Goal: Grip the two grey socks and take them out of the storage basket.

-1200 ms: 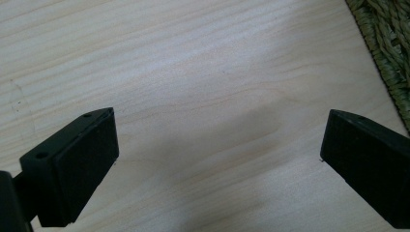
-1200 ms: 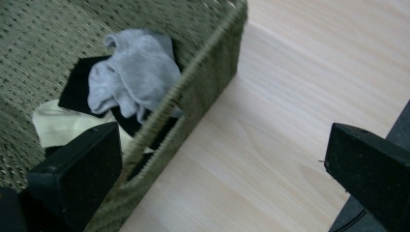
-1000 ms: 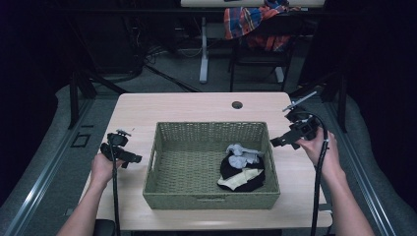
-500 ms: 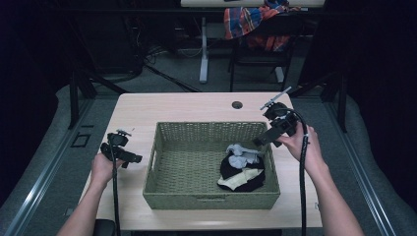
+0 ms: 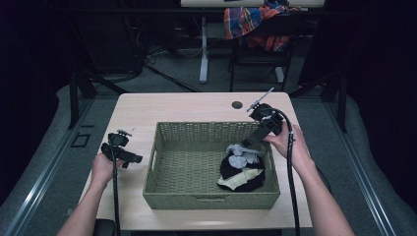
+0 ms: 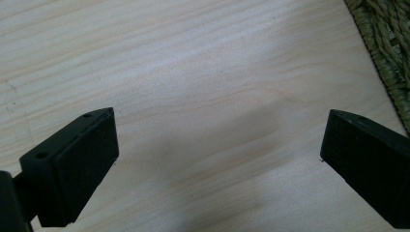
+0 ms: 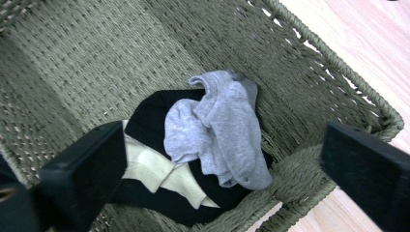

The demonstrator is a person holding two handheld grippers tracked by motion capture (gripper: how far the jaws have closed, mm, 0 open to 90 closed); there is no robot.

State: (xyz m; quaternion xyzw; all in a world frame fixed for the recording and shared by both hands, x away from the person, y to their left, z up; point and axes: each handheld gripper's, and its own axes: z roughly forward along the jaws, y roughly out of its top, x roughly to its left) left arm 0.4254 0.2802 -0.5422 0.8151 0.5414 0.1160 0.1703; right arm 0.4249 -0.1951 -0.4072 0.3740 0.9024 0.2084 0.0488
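Right gripper (image 5: 250, 141) hovering over basket (image 5: 162, 169), jaws wide, grey sock (image 7: 220, 128) lying directly ahead between them atop black cloth (image 7: 150, 113); left gripper (image 5: 129, 158) idling wide, farther off

Olive-green woven basket (image 5: 169, 186) on a pale, wood-grained table (image 5: 177, 105); inside, a light grey sock (image 7: 222, 128) lies over black cloth (image 7: 152, 108), with a cream piece (image 7: 159, 176) at its near side; both grippers black, right (image 5: 248, 141) and left (image 5: 129, 160); at the far right, a red, orange and blue plaid cloth (image 5: 251, 19), I think.
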